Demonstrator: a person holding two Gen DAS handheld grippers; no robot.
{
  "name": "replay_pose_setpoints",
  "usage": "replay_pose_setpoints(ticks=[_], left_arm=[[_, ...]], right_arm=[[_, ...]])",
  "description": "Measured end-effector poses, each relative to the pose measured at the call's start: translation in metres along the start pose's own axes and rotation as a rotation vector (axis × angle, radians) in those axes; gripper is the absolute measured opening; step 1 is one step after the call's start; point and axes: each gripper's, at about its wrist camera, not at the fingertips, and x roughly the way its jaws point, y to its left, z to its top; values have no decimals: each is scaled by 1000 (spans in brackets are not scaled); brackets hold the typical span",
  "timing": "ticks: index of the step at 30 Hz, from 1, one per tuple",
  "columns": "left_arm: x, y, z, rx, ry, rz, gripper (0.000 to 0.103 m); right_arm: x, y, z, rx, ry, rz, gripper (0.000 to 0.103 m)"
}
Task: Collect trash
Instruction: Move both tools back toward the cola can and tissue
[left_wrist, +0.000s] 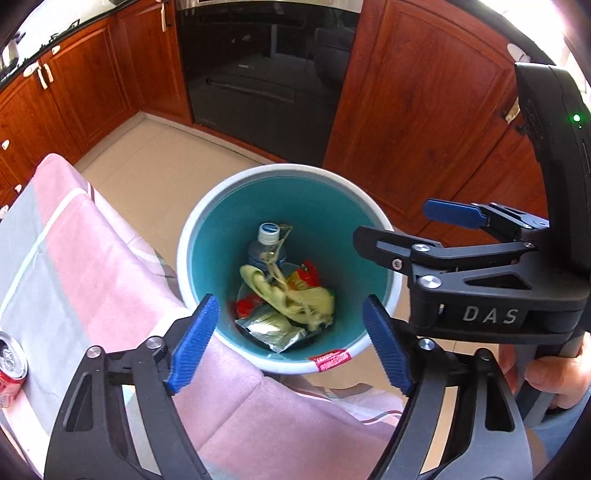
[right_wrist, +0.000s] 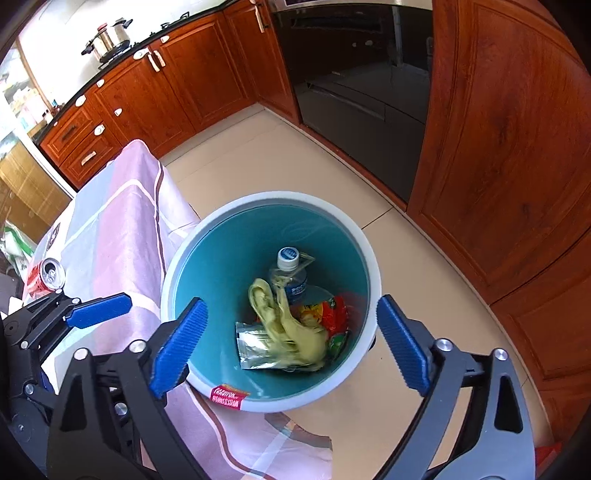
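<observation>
A white-rimmed bin (left_wrist: 280, 171) (right_wrist: 273, 197) with a teal inside stands on the floor against the table's edge. In it lie a clear plastic bottle (left_wrist: 266, 243) (right_wrist: 291, 277), a limp yellow glove-like piece (left_wrist: 295, 299) (right_wrist: 291, 332), a silver foil packet (left_wrist: 275, 330) (right_wrist: 255, 343) and a red snack wrapper (left_wrist: 308, 275) (right_wrist: 334, 317). My left gripper (left_wrist: 291, 343) and my right gripper (right_wrist: 291, 347) both hang above the bin's mouth, open, with nothing between their blue pads. The right gripper (left_wrist: 410, 225) also shows at the right of the left wrist view.
A table under a pink and grey cloth (left_wrist: 110, 258) (right_wrist: 122, 229) borders the bin on the left, and a red drink can (left_wrist: 11, 363) (right_wrist: 46, 277) stands on it. Wooden cabinets (left_wrist: 424, 103) and a dark oven front (left_wrist: 266, 74) ring the tiled floor (right_wrist: 295, 155).
</observation>
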Motion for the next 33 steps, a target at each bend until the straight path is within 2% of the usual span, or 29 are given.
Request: replay_pose_setpoints(ticks=[9,20,27,33], left_arm=[[-16,1,-11,-30,-23,-25,93],[-53,6,-33,-43,-53,-1,96],[-81,31,-58,-79,-73,35,97],[-104,69,-89,-137,-84,77,97]], right_arm=[[-15,2,-2,3,6,-11,90],[-38,6,-14,17,-11,-8,90],[-52,35,-20,-17,-23,24,90],[-58,87,-22,-101,-26,64,93]])
